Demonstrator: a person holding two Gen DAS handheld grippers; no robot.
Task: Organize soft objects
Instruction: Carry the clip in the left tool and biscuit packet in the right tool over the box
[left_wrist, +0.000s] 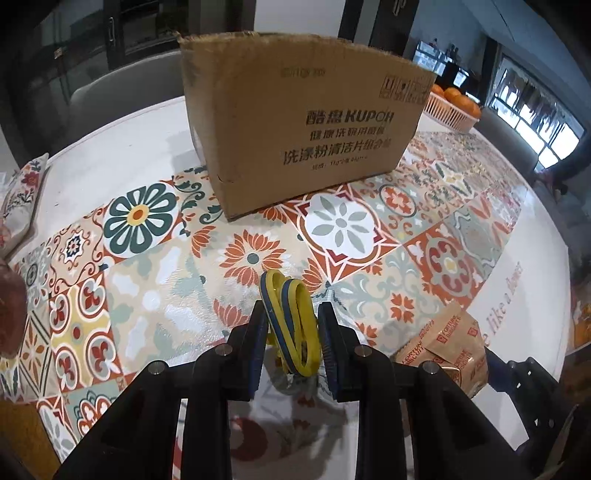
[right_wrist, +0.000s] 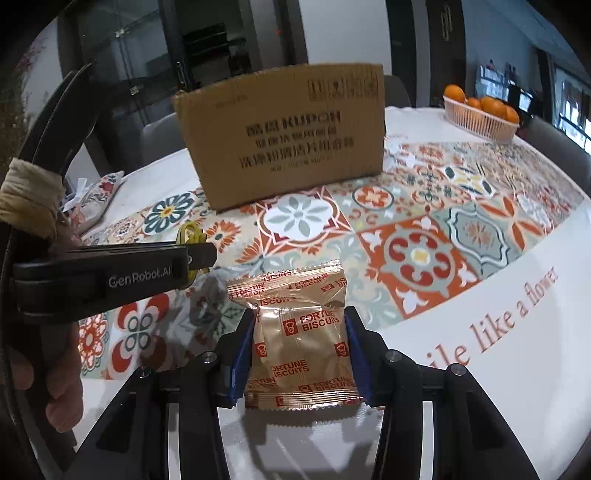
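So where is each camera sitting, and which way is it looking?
Left wrist: rides the left tongs, faces the cardboard box; its blue fingers pinch yellow-blue bands.
Right wrist: rides the right tongs, faces the same box, squeezing a biscuit packet; the left tongs and a hand show.
Shared: box, orange basket, tablecloth, packet, bands.

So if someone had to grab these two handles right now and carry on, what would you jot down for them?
Left claw: shut on the yellow-and-blue rubber bands, held above the table.
Right claw: shut on the gold foil Fortune Biscuits packet.
The brown cardboard box stands ahead on the flower-patterned tablecloth; its inside is hidden.
Done: both items picked up.
Left: probably carry both into the box and release them. A floral fabric pouch at the far left may come next.
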